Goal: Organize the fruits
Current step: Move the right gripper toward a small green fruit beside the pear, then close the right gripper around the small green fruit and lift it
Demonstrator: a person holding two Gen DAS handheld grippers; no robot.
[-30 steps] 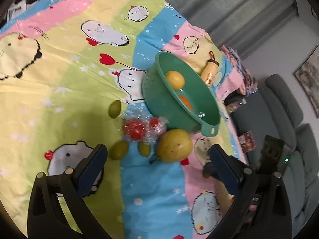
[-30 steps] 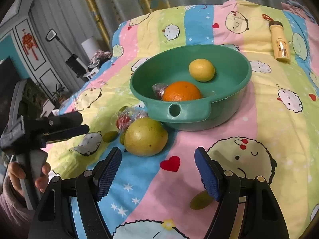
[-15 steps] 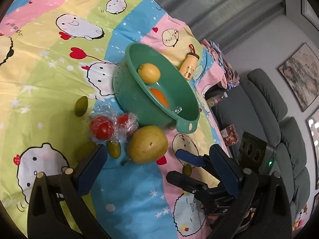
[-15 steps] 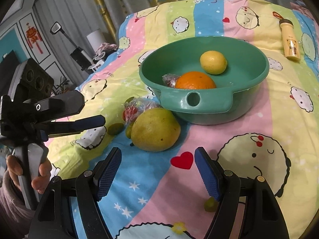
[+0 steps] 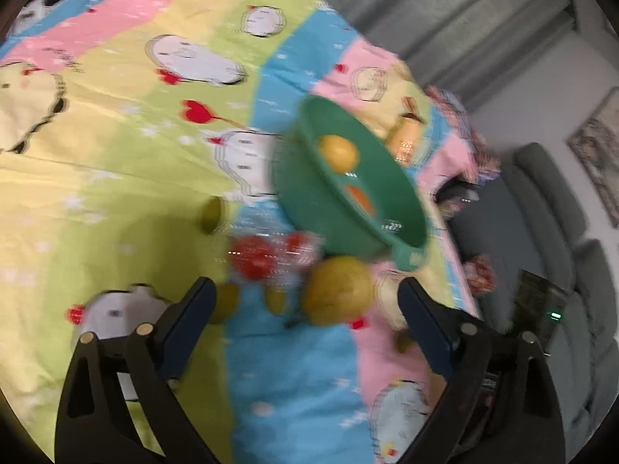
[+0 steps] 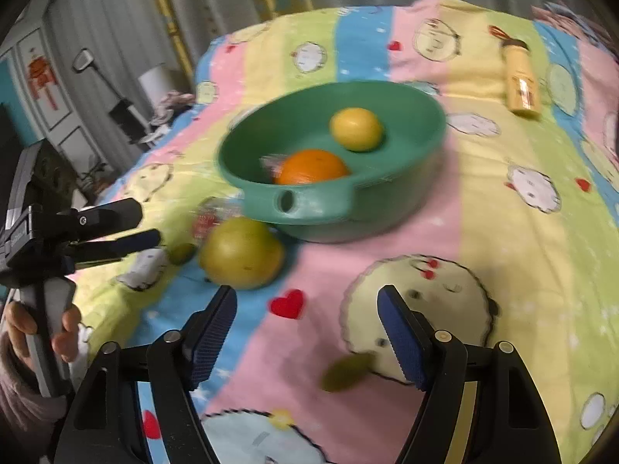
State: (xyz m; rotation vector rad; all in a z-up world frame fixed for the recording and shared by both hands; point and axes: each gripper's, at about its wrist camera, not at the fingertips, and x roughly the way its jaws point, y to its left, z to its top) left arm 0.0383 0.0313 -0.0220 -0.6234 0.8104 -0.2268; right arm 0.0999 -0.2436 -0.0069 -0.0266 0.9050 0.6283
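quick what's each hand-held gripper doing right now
Left hand-held gripper: open, holding nothing, above the big green fruit.
Right hand-held gripper: open, holding nothing.

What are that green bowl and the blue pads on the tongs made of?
The green bowl looks like moulded plastic: one even matte colour, with a handle tab pierced by a hole. The blue pads on the right tongs look like ribbed rubber, though foam is possible.

Looking like a home living room: cartoon-print cloth [image 6: 503,201] covering the table, grey sofa [image 5: 557,208] sitting at far right, framed picture [image 5: 597,147] hanging above, grey curtains [image 5: 445,11] hanging at the far side.
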